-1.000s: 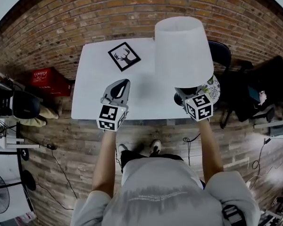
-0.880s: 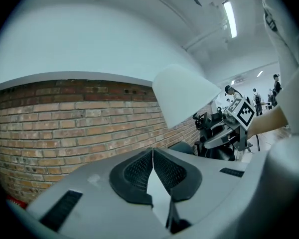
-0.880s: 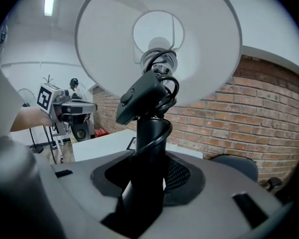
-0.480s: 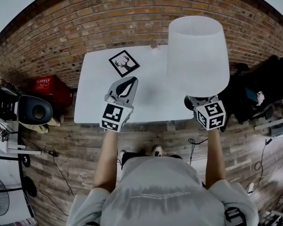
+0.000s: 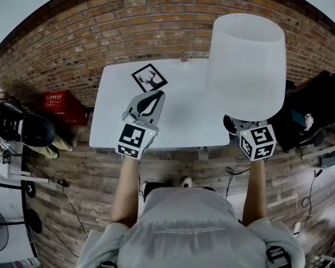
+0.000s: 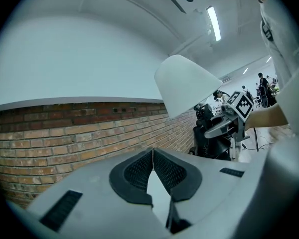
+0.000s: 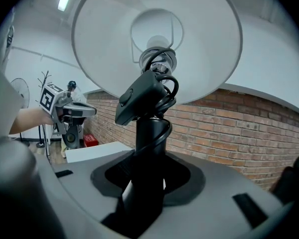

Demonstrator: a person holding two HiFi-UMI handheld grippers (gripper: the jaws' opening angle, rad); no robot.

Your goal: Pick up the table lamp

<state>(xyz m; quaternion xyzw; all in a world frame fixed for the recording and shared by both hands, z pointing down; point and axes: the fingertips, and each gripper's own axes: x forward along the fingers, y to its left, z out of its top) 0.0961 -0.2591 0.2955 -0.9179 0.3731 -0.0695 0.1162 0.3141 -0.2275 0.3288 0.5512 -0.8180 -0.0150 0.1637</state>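
Observation:
The table lamp has a big white shade (image 5: 245, 60) that hides its stem in the head view. My right gripper (image 5: 243, 126) holds it off the white table (image 5: 173, 121), beyond the table's right end. In the right gripper view the jaws (image 7: 148, 176) are shut on the black stem (image 7: 150, 133); a cord with a switch (image 7: 139, 96) is wound round it under the shade (image 7: 157, 39). My left gripper (image 5: 155, 96) hovers over the table's middle, shut and empty (image 6: 153, 156). From there the shade (image 6: 184, 86) shows at the right.
A framed deer picture (image 5: 149, 77) lies at the table's far left. A brick wall (image 5: 156, 27) runs behind. A red crate (image 5: 64, 100) and a black speaker (image 5: 30, 128) sit on the floor at the left. Dark chairs and bags (image 5: 315, 110) stand at the right.
The right gripper has carried the lamp up and to the right, off the table's corner; the shade now looks larger. The left gripper has barely shifted.

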